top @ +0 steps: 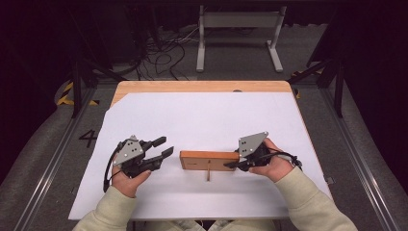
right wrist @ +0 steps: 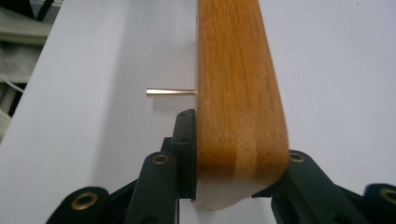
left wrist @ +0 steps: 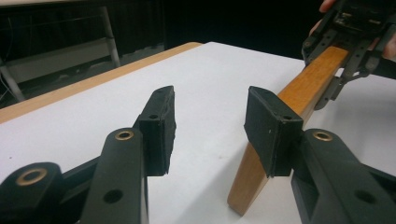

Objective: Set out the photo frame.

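While the right tongs (top: 232,164) grip one end of the wooden block (top: 209,160), clamping it from both sides, the left tongs (top: 164,147) stand open just beside the block's other end with nothing between them. Lying flat on the white table (top: 202,120), the block sits between both tongs, and a thin peg (right wrist: 171,92) juts from its side.

Left gripper (top: 161,147) jaws apart; right gripper (top: 231,164) clamped.

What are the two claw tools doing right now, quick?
Left gripper: jaws open, nothing between them, beside the wooden block.
Right gripper: jaws shut on the wooden block's end, holding it.
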A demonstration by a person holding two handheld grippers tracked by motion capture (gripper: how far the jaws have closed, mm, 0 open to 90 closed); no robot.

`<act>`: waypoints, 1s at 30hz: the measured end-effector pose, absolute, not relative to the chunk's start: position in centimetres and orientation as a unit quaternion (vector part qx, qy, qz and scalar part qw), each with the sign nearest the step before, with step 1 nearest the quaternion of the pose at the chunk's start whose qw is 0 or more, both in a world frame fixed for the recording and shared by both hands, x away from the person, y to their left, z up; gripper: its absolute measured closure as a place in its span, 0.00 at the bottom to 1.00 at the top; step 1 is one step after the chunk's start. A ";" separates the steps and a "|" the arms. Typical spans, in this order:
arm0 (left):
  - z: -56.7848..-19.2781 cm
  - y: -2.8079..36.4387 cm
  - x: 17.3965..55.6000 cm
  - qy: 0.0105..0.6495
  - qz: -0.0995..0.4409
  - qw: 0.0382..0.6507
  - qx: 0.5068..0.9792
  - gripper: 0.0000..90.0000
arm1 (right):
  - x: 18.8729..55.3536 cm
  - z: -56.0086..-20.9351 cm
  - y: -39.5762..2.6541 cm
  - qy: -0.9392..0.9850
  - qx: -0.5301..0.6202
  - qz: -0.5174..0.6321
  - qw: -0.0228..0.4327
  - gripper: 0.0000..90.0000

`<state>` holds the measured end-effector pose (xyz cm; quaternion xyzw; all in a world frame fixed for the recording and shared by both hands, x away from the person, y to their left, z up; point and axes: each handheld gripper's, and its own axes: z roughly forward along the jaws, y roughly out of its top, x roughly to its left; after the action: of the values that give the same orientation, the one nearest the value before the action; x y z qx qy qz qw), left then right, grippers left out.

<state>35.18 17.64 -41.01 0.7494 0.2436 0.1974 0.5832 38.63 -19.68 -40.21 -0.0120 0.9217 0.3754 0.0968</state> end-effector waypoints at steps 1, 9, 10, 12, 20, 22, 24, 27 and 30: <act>-41.1 17.7 35.2 0.245 0.197 0.583 0.749 0.59 | 38.5 -40.2 -19.6 0.923 -0.017 0.372 0.100 0.79; -41.4 17.6 35.5 0.250 0.196 0.571 0.757 0.58 | 37.3 -40.2 -19.8 0.923 -0.031 0.370 0.101 0.72; -41.5 17.5 35.5 0.250 0.196 0.568 0.759 0.58 | 37.2 -40.3 -19.8 0.923 -0.030 0.370 0.100 0.70; -41.6 17.5 35.6 0.250 0.196 0.566 0.761 0.58 | 36.9 -40.4 -19.9 0.923 -0.025 0.373 0.097 0.68; -41.8 17.4 35.9 0.253 0.194 0.562 0.764 0.56 | 36.4 -40.4 -20.6 0.918 0.017 0.381 0.104 0.51; -41.8 17.4 36.0 0.254 0.194 0.560 0.764 0.54 | 36.2 -40.4 -21.0 0.917 0.034 0.383 0.102 0.49; -41.9 17.5 36.1 0.254 0.192 0.560 0.765 0.53 | 35.9 -40.4 -21.5 0.916 0.058 0.384 0.097 0.49; -41.9 17.4 36.1 0.253 0.191 0.560 0.766 0.53 | 35.3 -40.4 -22.2 0.918 0.083 0.376 0.093 0.56; -41.9 17.4 36.1 0.254 0.190 0.560 0.766 0.53 | 34.9 -40.4 -22.7 0.919 0.097 0.372 0.092 0.64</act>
<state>36.14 17.39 -41.89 0.7656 0.2537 0.1902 0.5597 34.91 -22.68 -40.44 0.0966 0.9188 0.3715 0.0924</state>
